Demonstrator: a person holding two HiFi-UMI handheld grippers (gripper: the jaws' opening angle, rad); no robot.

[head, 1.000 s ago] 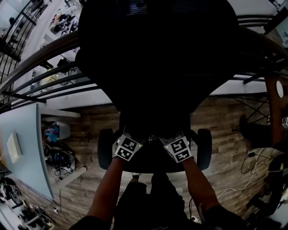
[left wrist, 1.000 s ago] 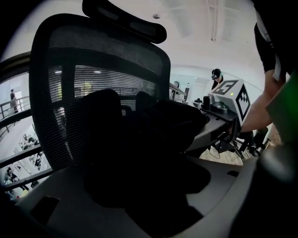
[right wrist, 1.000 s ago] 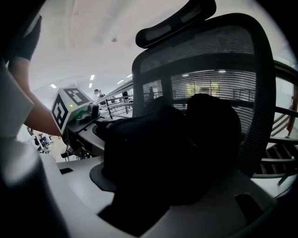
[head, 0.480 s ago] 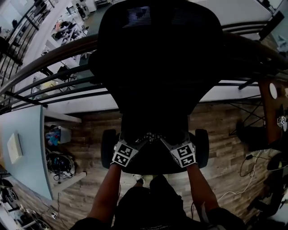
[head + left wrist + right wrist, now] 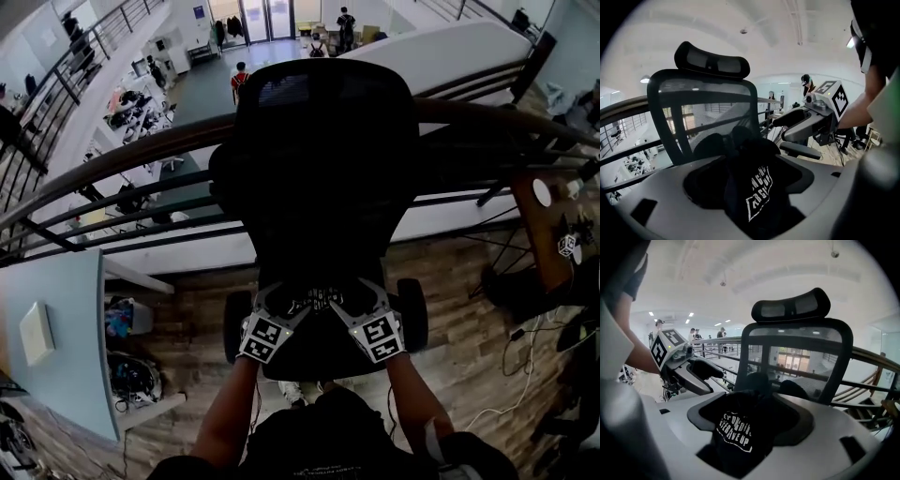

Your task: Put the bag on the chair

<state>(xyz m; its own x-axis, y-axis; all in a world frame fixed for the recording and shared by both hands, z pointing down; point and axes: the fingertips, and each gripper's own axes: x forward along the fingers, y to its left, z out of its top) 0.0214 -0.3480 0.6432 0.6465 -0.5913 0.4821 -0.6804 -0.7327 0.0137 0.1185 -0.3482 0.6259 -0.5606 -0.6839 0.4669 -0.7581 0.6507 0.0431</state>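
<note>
A black office chair stands in front of me, with a mesh back and a seat. A black bag with white print lies on the seat against the back. My left gripper and right gripper reach in from either side of it. In the left gripper view the bag fills the gap between that gripper's wide jaws, which are closing slightly; the pads do not press on it. The right gripper view shows the same: the bag between wide jaws that are closing slightly, with no grip visible.
A dark railing runs right behind the chair, with a lower floor and people beyond it. A light blue table stands at the left and a wooden table at the right. Cables lie on the wood floor. Armrests flank the seat.
The head view has tilted up, so the chair looks smaller and more of the lower floor shows. Both grippers stay at the seat with the bag between them.
</note>
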